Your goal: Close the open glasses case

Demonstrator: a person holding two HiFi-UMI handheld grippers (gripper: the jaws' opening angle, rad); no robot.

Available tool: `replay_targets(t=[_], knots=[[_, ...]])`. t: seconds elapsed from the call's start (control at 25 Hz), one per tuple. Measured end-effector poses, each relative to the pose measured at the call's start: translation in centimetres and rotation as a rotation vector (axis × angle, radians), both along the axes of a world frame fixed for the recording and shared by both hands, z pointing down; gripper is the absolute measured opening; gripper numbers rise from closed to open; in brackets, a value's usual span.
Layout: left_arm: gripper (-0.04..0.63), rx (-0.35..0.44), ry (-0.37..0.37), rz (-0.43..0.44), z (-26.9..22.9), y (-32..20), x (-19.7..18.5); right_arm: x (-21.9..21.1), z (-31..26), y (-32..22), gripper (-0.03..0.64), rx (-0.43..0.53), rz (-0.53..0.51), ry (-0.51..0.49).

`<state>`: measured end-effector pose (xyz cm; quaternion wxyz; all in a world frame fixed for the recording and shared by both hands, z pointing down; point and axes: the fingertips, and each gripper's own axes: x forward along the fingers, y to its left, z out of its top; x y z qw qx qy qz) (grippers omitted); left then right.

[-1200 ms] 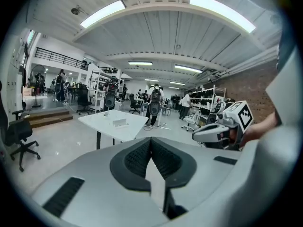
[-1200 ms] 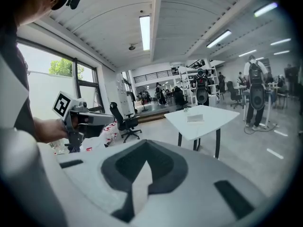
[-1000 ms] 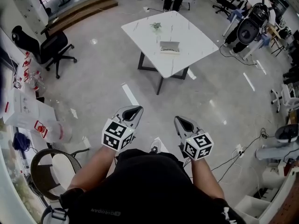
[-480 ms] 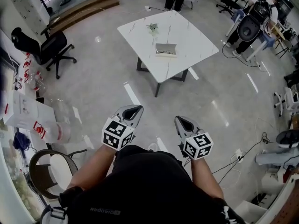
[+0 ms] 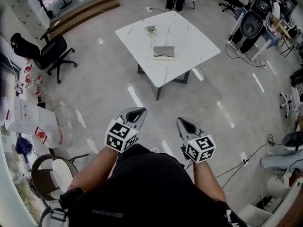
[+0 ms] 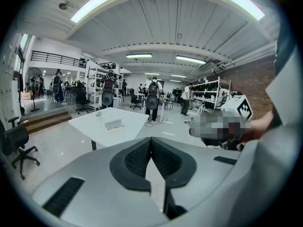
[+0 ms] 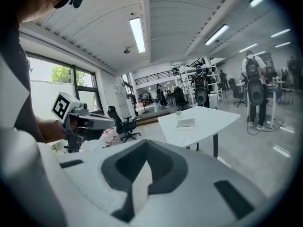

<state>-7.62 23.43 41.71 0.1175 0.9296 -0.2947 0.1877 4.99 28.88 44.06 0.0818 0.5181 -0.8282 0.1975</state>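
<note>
Glasses case (image 5: 164,53): apparently open on the white table (image 5: 194,41) at your 12 o'clock, well apart from you; left gripper (image 5: 134,113), right gripper (image 5: 186,124) both pressed together, empty; closing not begun.

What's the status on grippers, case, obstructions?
Left gripper shut, empty; right gripper shut, empty; both held near the body. Glasses case on the white table, looks open, well out of reach. Only floor between.
</note>
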Motion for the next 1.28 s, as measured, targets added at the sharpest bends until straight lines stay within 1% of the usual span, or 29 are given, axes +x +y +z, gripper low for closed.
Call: replay_targets(t=[0.2,0.4,0.56,0.8,1.04,1.16,1.28], knots=[[0.003,0.005,0.003,0.017,-0.3,-0.5,1.7,1.0,0.2,-0.4,0.002,-0.010,0.003,-0.006],[0.004,-0.009,0.001,0.009,0.3,-1.2,1.2,0.9,0.8,-1.1,0.002,-0.026,0.000,-0.005],[0.003,-0.024,0.008,0.001,0.9,-3.1,0.9,0.8,0.8,-2.6,0.002,-0.019,0.006,-0.003],[0.003,-0.029,0.020,0.028,1.4,-6.0,2.4,1.7,2.0,-4.9,0.002,-0.054,0.029,0.002],[0.004,-0.059,0.005,0.030,3.0,-10.4,2.4,2.3,3.4,-9.4,0.002,-0.089,0.035,0.012],[0.003,-0.068,-0.002,0.021,3.2,-14.0,2.1,2.5,3.7,-12.7,0.002,-0.104,0.035,0.026],[0.004,-0.070,0.007,0.011,2.7,-18.2,2.3,2.8,3.7,-16.5,0.002,-0.119,0.034,0.040]])
